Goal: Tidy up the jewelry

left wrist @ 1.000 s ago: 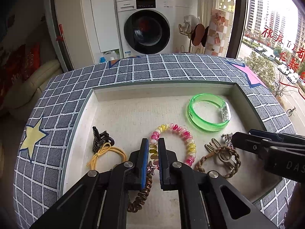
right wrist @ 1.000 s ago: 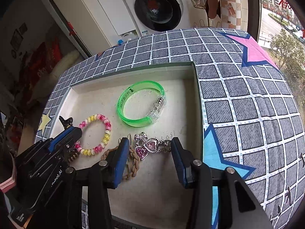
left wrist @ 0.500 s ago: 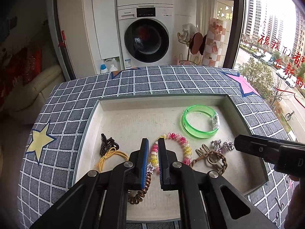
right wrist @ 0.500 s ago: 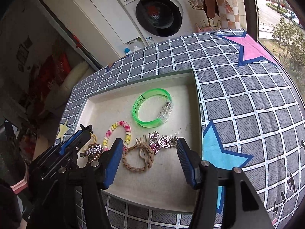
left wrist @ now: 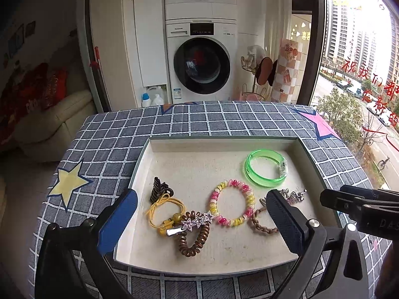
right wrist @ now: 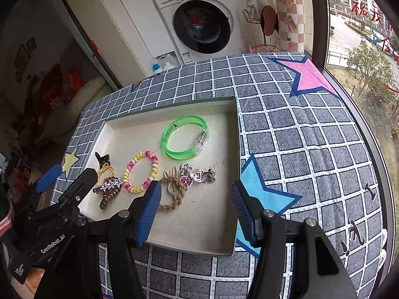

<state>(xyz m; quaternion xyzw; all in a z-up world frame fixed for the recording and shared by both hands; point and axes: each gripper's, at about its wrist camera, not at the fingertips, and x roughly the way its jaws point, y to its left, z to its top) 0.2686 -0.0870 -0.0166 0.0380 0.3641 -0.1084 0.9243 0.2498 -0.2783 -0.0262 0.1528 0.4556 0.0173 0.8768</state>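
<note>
A shallow white tray [left wrist: 199,264] [right wrist: 232,174] on the checked cloth holds the jewelry. In it lie a green bangle [left wrist: 265,170] [right wrist: 184,137], a pink and yellow bead bracelet [left wrist: 232,205] [right wrist: 141,170], a star hair clip [left wrist: 197,220] [right wrist: 111,183] on a brown coil tie [left wrist: 193,243], a yellow hair tie [left wrist: 165,210], a black claw clip [left wrist: 158,190], a braided brown tie [right wrist: 172,190] and a pink heart brooch [right wrist: 194,175]. My left gripper [left wrist: 199,220] is open and empty above the tray's near edge. My right gripper [right wrist: 195,210] is open and empty above the tray's near right part.
The table carries a grey checked cloth [right wrist: 299,137] with coloured stars. A washing machine [left wrist: 202,62] stands behind the table. A cream sofa [left wrist: 52,122] is at the left and a window [left wrist: 361,74] at the right.
My left gripper has opened and let go of the star clip, which now lies on the brown coil tie. Both grippers have drawn back and up from the tray.
</note>
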